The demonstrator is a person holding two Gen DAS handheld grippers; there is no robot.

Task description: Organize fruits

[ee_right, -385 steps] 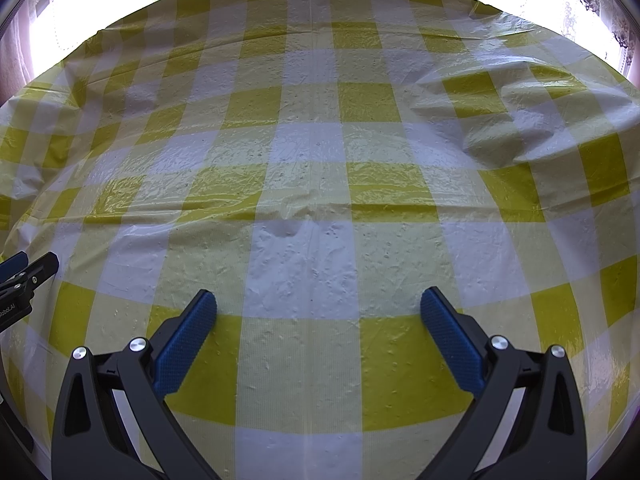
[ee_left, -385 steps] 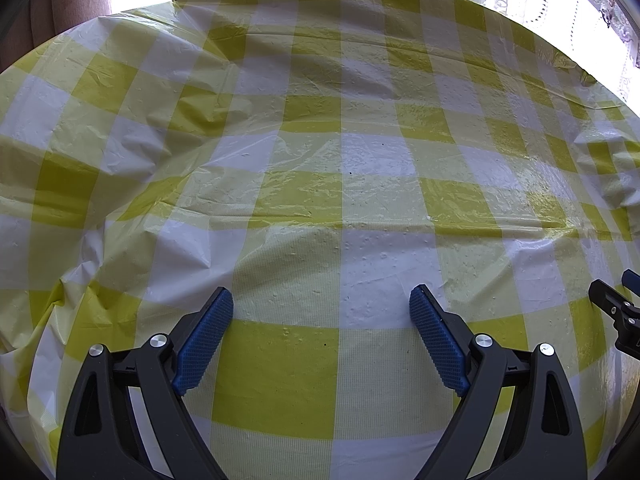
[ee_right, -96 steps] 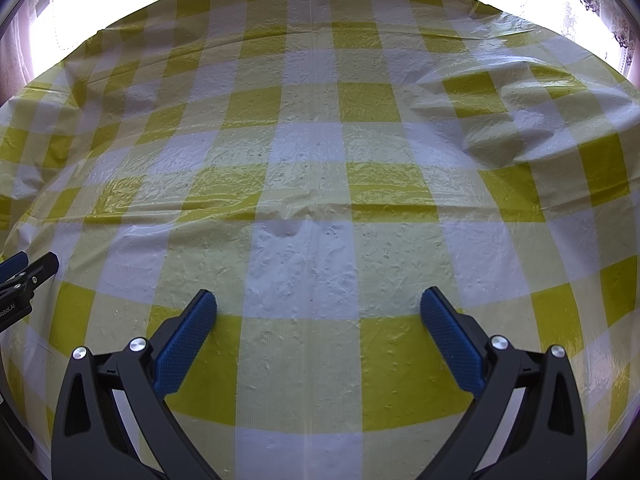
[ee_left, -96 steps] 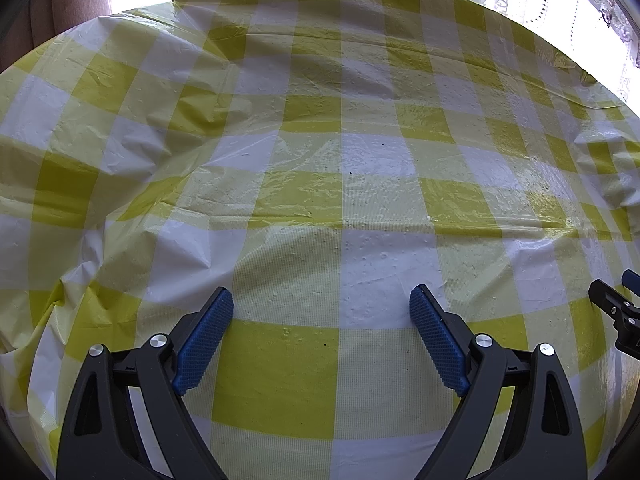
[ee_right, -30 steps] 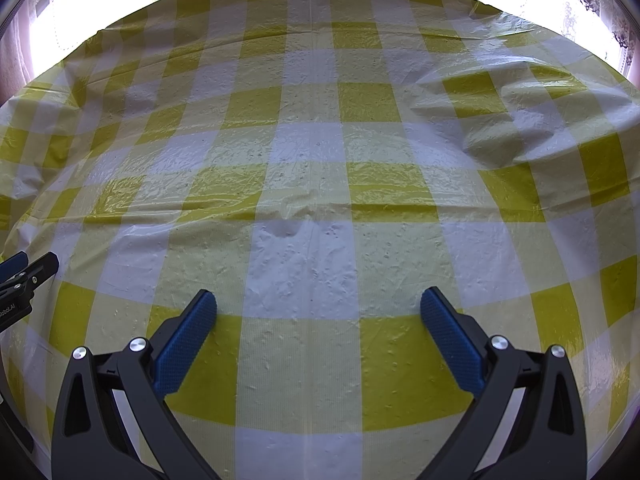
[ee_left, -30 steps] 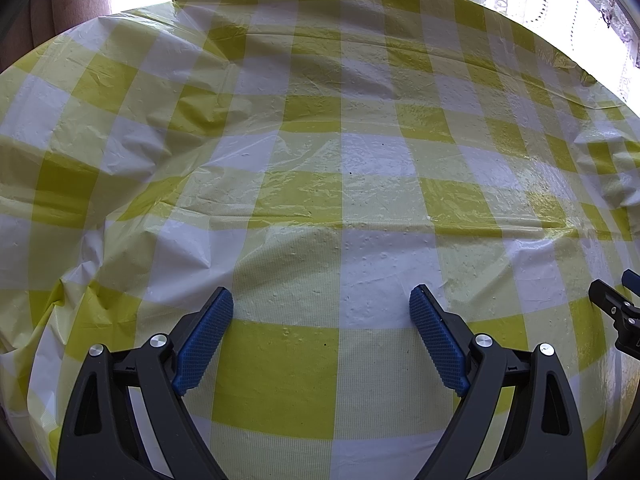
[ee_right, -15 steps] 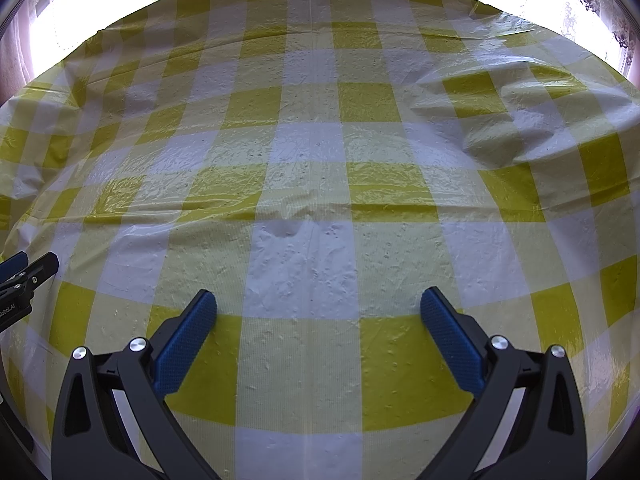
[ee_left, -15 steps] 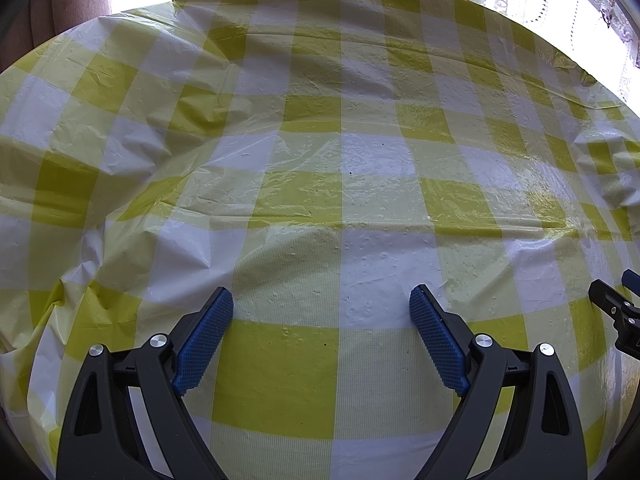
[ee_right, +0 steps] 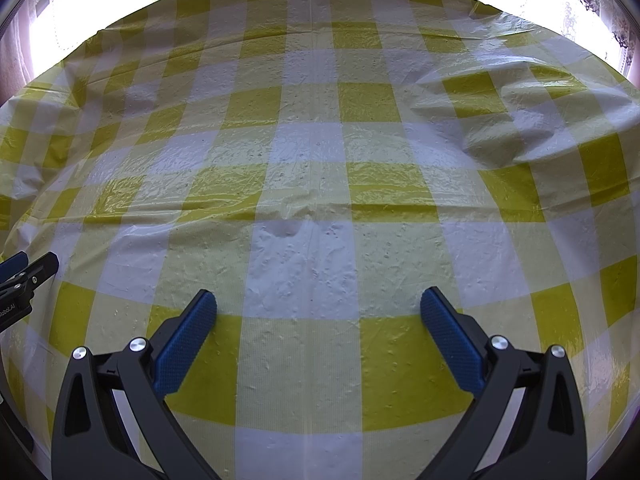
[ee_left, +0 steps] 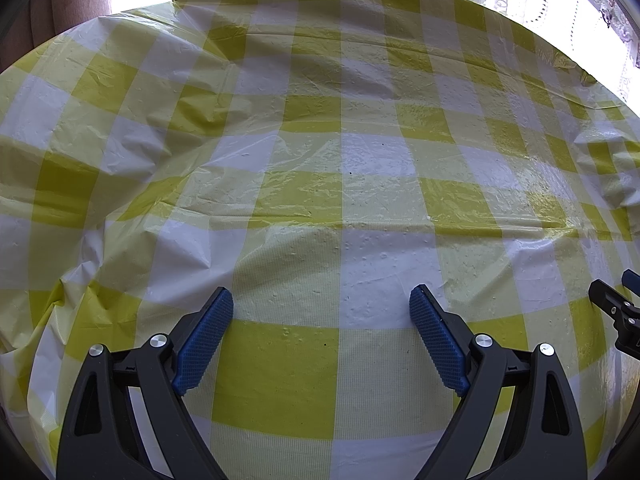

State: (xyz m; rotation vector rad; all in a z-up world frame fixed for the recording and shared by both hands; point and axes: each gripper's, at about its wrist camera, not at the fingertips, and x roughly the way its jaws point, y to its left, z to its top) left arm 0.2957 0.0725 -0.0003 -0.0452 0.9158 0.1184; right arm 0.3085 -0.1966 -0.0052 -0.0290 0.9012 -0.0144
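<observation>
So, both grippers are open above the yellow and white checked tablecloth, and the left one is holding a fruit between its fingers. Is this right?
Not quite. The left gripper holds nothing: the left wrist view shows only bare tablecloth between its open fingers, and no fruit is in view at all. The rest is correct: the right gripper is open too, above the same yellow and white checked cloth.

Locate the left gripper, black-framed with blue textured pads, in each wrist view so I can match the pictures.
Left wrist view: the left gripper fills the bottom edge, jaws open over the yellow-and-white checked plastic tablecloth.
Right wrist view: only its black tip with a bit of blue pad shows at the left edge, about two-thirds down.
Shared landmark: the crosswise crease in the tablecloth ahead of both grippers.
</observation>
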